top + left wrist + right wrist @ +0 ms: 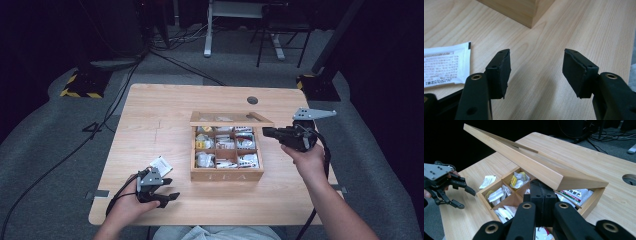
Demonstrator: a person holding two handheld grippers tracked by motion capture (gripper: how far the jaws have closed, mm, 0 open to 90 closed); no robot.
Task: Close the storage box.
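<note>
The left gripper (536,72) has its jaws apart with nothing but bare table (541,50) between them. A white sachet (445,65) lies flat at its 10 o'clock, just beside the left jaw. The right gripper (541,195) has its jaws pressed together, empty, under the front edge of the raised lid (524,162) of the tea box (226,174), whose compartments hold sachets.
</note>
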